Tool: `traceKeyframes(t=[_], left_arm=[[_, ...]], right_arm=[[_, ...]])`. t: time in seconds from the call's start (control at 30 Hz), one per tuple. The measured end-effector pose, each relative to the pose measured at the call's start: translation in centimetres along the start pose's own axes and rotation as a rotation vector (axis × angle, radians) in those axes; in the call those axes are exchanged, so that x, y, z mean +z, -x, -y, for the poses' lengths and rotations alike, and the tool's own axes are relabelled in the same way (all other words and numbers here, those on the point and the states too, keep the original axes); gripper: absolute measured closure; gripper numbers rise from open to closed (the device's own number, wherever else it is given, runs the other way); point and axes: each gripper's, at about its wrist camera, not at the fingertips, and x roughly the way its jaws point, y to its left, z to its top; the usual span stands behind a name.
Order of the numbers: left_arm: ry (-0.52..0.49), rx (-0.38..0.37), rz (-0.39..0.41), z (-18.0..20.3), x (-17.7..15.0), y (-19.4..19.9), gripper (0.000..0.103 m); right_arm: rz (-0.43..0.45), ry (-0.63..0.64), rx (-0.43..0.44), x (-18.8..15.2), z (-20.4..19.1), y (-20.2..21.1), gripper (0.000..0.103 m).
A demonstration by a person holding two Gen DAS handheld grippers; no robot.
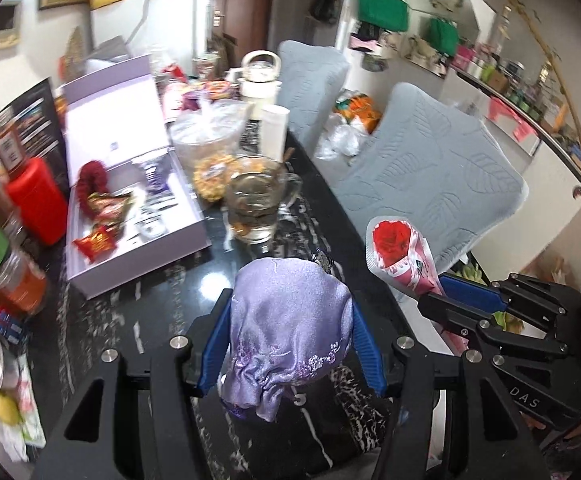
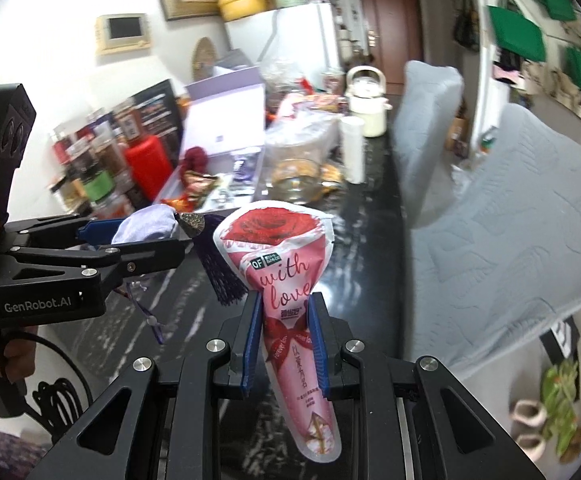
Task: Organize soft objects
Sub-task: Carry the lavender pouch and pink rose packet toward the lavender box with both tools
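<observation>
Left gripper (image 1: 290, 344) pinched a lilac satin pouch (image 1: 286, 328) above the black table (image 1: 162, 312), its lower end hidden. Right view: right gripper (image 2: 286, 344) clamped a rose-print packet (image 2: 286, 280); background blurred.

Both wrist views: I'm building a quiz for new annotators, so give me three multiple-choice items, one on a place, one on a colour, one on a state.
1. Where does the glass cup stand?
A. on the dark table, beside the open box
B. on a chair
C. inside the box

2. What colour is the pouch in the left gripper?
A. green
B. lilac
C. yellow

3. What is the right gripper doing?
A. hanging open, nothing in it
B. clamped on a spoon
C. shut on the rose packet

Answers: 1 A, the cup sits on the table next to the box; 2 B, lilac satin shows between the blue pads; 3 C, both pads press the packet's sides.
</observation>
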Motion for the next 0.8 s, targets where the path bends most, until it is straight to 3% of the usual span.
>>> traceKeyframes(t=[0.8], left_arm=[[0.279,0.203,0.043,-8.2,-5.9,6.7,0.048]], right_arm=[[-0.032,0.253,0.293,1.3,-10.3,-2.4,0.080]])
